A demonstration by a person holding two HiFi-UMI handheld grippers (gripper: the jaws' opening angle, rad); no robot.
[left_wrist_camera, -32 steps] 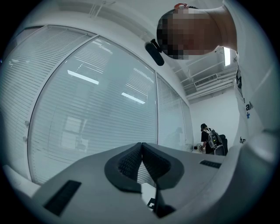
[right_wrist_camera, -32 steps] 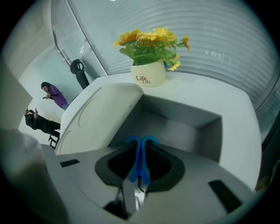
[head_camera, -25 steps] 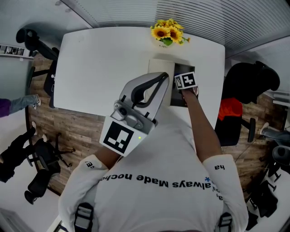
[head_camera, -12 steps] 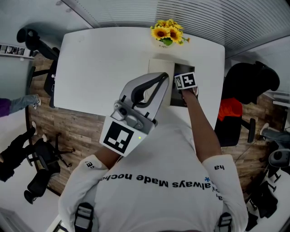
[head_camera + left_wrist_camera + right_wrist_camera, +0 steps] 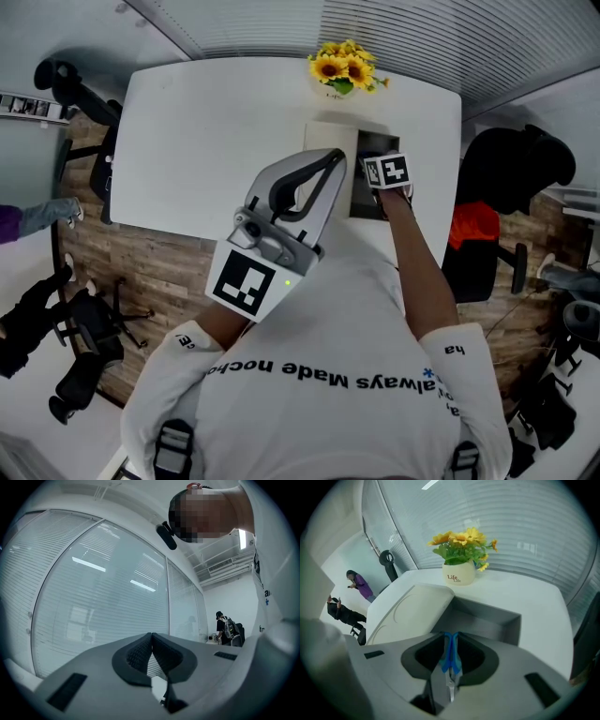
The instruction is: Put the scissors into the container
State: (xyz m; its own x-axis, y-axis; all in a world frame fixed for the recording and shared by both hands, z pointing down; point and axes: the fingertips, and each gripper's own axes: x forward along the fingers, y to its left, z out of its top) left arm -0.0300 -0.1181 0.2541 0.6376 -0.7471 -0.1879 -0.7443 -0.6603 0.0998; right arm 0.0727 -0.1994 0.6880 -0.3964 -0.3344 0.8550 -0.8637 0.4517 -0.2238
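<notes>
- The scissors (image 5: 451,660) are pinched by their blue handles in the right gripper (image 5: 451,635). The metal blades point back toward that gripper's camera.
- They're not in the container (image 5: 487,620) yet. The jaws aim straight at its open grey compartment, which sits just ahead of and below them.
- The cream lid (image 5: 417,606) is off to the left of the opening, so nothing seems to be blocking the way in.
- Honestly, not much has changed. In the head view the right gripper's marker cube (image 5: 388,172) sits a hair lower and further right than half a second ago, still overlapping the grey box.
- The sunflowers (image 5: 342,67) slid a touch left in the frame too, so part of that shift is probably just the head camera moving.
- My read is that the carry is basically done and the gripper is settling over the opening. What's left is lowering the scissors and letting go.
- The left gripper (image 5: 151,641) looks the same as a second ago. It's lifted off the white table (image 5: 206,131), with its pads pressed together on nothing, and it points up at the blinds.
- Behind the container there's the flowerpot (image 5: 459,576), well clear of the drop.
</notes>
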